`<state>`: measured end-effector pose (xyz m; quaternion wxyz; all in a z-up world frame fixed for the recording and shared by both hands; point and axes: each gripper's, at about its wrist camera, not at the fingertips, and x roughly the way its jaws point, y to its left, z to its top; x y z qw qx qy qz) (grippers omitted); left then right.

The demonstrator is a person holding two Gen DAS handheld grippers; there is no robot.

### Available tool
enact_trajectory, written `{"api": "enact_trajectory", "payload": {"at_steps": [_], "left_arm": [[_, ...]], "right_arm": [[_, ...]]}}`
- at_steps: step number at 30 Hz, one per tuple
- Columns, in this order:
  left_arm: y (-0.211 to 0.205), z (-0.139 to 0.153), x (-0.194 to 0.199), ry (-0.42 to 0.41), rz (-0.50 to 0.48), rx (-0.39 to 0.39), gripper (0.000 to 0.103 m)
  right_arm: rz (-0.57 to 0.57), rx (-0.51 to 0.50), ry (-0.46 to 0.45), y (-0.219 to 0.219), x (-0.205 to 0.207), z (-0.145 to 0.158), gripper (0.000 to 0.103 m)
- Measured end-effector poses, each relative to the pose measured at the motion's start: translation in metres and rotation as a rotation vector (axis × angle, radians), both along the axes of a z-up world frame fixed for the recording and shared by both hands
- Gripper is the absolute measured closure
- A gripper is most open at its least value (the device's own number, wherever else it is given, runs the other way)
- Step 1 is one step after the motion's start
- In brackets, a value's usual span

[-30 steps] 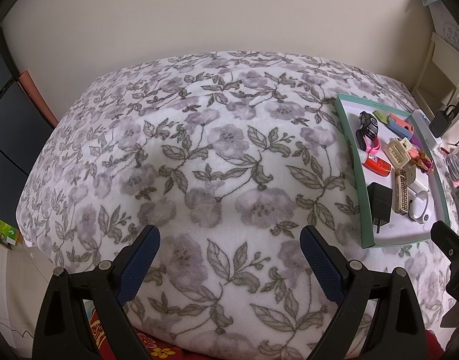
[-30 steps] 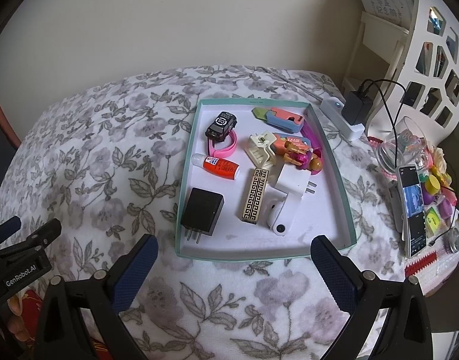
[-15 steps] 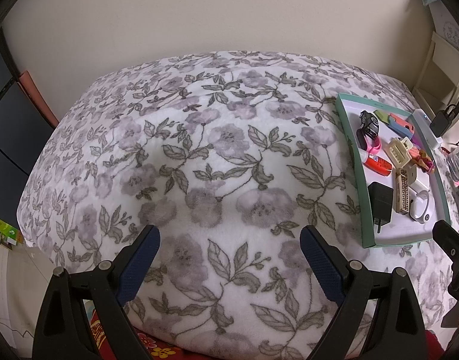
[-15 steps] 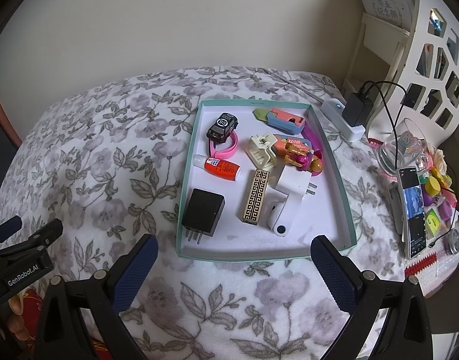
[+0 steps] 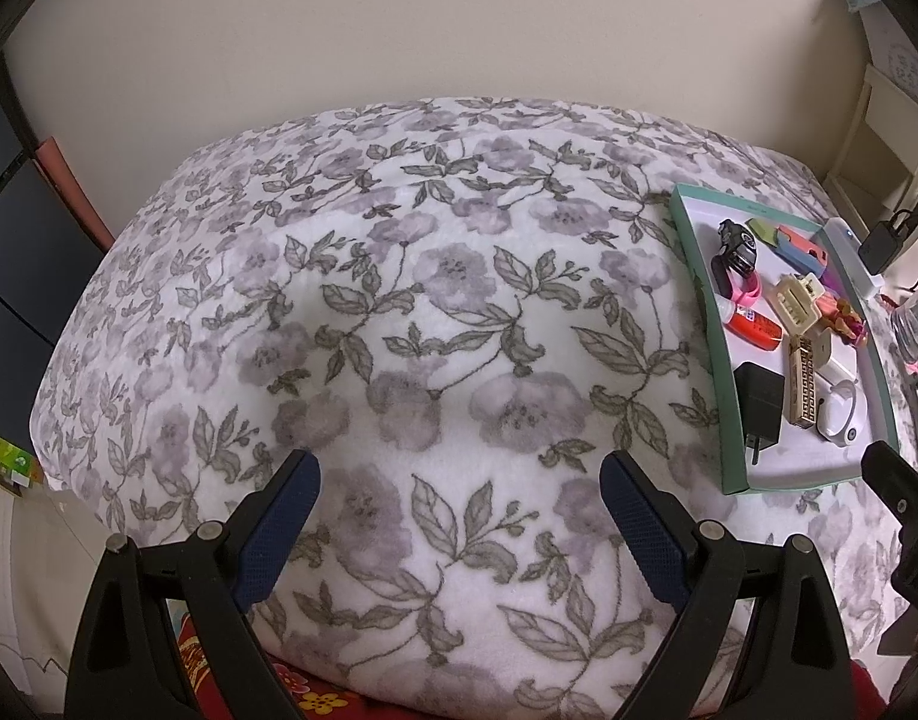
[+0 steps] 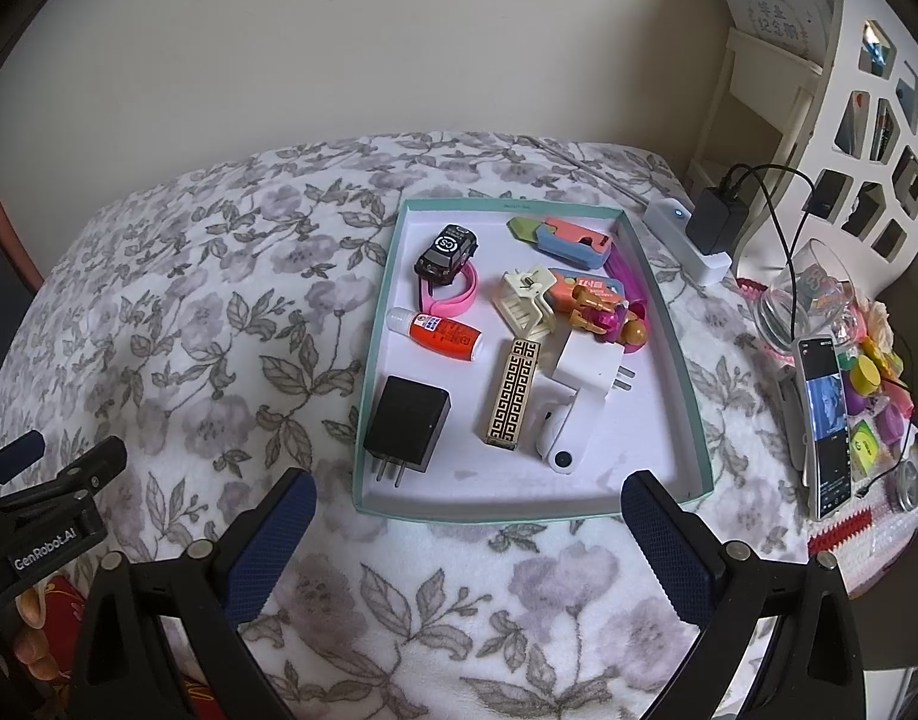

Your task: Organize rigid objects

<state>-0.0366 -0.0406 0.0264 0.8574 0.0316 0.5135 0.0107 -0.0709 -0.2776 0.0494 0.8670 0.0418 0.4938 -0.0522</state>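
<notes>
Chargers, a toy car [image 6: 447,252], a glue bottle [image 6: 435,333] and a clip lie in the tray [image 6: 369,360] at the bed's right edge; all look light and stiff, best pinched across flat sides. Both claws, left claw [image 5: 459,516] and right claw [image 6: 468,531], gape wide, empty.

You have one teal tray [image 6: 669,324] on the bed, and it holds ten things. Count two plug adapters, one black [image 6: 406,423] and one white [image 6: 585,367]. There are two coral-and-blue cases [image 6: 573,241]. The rest come singly: one black toy car [image 6: 447,249], one pink band [image 6: 456,300], one orange bottle [image 6: 441,336], one cream clip [image 6: 524,303], one gold patterned bar [image 6: 512,399] and one small figure [image 6: 609,317].
</notes>
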Motion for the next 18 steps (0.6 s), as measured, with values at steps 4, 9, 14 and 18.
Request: {"api": "enact_trajectory", "payload": {"at_steps": [4, 9, 14, 18], "left_arm": [[0.001, -0.001, 0.0, 0.001, -0.003, 0.002, 0.008], [0.0, 0.001, 0.001, 0.006, -0.012, -0.021, 0.008], [0.0, 0.002, 0.0, -0.002, -0.015, -0.023, 0.008], [-0.003, 0.003, -0.001, -0.012, -0.028, -0.018, 0.008]], "right_arm": [[0.018, -0.005, -0.005, 0.002, 0.001, 0.001, 0.0], [0.032, -0.033, 0.017, 0.005, 0.004, -0.005, 0.0], [0.04, -0.036, 0.005, 0.006, 0.004, -0.002, 0.0], [0.06, -0.042, 0.004, 0.01, 0.003, -0.002, 0.0]]}}
